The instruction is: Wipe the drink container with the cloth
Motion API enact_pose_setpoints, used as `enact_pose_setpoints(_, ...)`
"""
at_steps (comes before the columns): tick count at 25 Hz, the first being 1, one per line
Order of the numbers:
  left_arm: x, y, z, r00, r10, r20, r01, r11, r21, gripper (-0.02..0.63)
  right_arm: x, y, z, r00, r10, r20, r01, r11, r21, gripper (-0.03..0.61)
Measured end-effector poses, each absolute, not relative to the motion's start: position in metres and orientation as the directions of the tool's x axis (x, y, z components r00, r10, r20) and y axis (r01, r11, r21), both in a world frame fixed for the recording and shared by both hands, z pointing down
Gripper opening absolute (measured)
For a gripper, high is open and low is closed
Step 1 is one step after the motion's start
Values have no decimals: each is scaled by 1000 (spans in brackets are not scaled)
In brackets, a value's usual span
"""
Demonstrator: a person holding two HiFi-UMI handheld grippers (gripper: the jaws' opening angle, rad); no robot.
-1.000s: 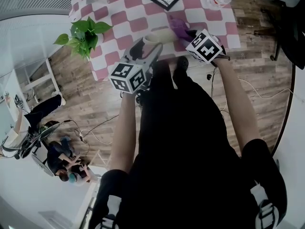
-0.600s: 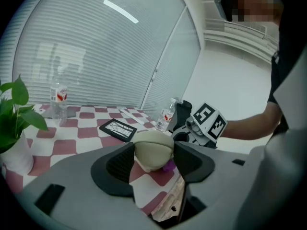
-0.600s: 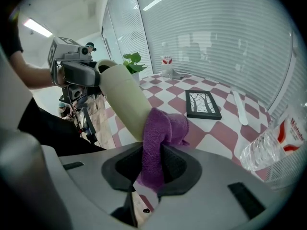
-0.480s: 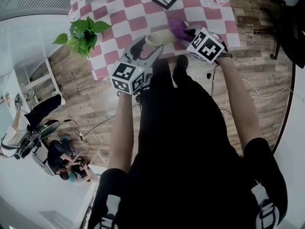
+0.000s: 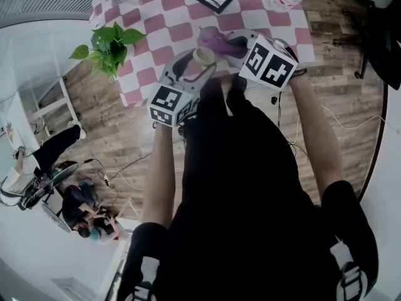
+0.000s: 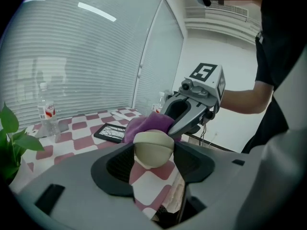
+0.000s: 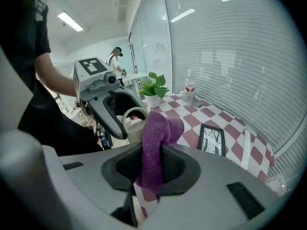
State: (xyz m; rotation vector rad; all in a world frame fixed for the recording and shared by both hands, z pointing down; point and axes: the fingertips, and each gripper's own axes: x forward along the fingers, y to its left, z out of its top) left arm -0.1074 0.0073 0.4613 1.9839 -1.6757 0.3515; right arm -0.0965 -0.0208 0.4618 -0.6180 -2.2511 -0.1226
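The left gripper [image 6: 152,170] is clamping the cream drink container [image 6: 153,149] by its rounded end, holding it at upper centre in the head view, over the checked table's [image 5: 169,24] near edge. The right gripper [image 7: 152,172] is pinching the purple cloth [image 7: 156,133] and pressing it against the container's far side. That push is risking a twist: a rounded end gives the jaws little purchase, so the container could swivel or pop free. The container's body is hiding behind its own end and the cloth, so actual contact is hard to judge.

Left tongs [image 5: 195,66] holding cream container [image 5: 203,55], right tongs [image 5: 237,43] holding purple cloth [image 5: 213,41] against it
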Motion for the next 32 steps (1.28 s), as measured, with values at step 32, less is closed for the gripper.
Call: enact_pose_setpoints(32, -78, 16, 460, 240, -797, 553, -957, -289, -1, 270, -57, -71, 568, -385, 321, 865, 358, 916, -180, 89)
